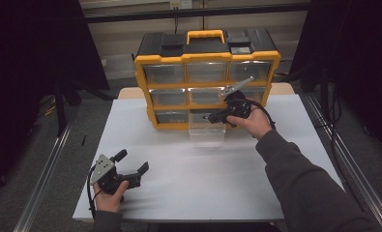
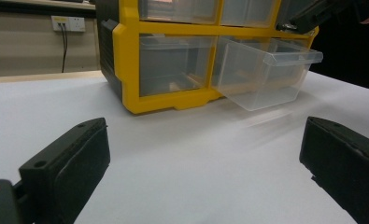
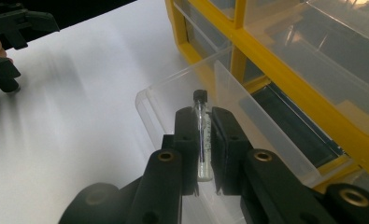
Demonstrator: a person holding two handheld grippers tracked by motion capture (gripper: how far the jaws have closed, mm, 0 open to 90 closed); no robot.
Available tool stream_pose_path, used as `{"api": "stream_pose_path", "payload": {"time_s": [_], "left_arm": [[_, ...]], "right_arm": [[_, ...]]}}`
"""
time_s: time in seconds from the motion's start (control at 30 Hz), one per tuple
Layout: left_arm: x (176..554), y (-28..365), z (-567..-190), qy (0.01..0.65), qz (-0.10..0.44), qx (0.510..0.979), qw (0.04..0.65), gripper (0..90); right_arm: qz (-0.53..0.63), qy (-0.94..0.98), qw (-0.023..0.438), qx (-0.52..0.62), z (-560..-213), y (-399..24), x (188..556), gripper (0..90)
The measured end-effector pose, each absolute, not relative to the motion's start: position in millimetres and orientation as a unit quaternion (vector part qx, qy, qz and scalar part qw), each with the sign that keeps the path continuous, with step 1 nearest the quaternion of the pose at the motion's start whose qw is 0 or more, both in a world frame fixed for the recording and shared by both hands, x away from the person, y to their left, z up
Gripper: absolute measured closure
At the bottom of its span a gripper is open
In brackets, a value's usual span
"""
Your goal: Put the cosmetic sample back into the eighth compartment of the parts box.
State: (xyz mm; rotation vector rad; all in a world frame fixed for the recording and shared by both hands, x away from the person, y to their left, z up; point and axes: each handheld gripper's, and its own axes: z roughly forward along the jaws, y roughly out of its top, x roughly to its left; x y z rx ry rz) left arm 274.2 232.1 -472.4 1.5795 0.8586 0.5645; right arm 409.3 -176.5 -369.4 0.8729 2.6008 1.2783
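A yellow and black organizer (image 1: 144,72) with clear drawers stands at the back of the white table. Its bottom middle drawer (image 1: 207,131) is pulled out; it shows as the drawer (image 2: 266,74) in the left gripper view and the drawer's rim (image 3: 173,84) in the right gripper view. My right gripper (image 1: 209,117) hovers over that drawer. In the right gripper view it (image 3: 203,116) is shut on a small glass vial (image 3: 202,140) with a black cap. My left gripper (image 1: 132,161) rests low at the table's front left, jaws wide apart (image 2: 203,140) and holding nothing.
The white table top (image 1: 203,183) stretches between the organizer and the front edge. Metal rails run along both sides of the table. A wall socket (image 2: 68,22) sits on the wall behind, left of the organizer.
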Motion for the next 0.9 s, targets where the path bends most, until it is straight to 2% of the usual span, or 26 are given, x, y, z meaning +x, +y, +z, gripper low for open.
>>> {"api": "stream_pose_path", "payload": {"time_s": [0.9], "left_arm": [[273.4, 231.3, -472.8, 0.375, 0.238, 0.674, 0.59, 1.8]], "right_arm": [[0.422, 0.858, 0.064, 0.286, -377.8, -175.6, 415.8, 81.0]]}}
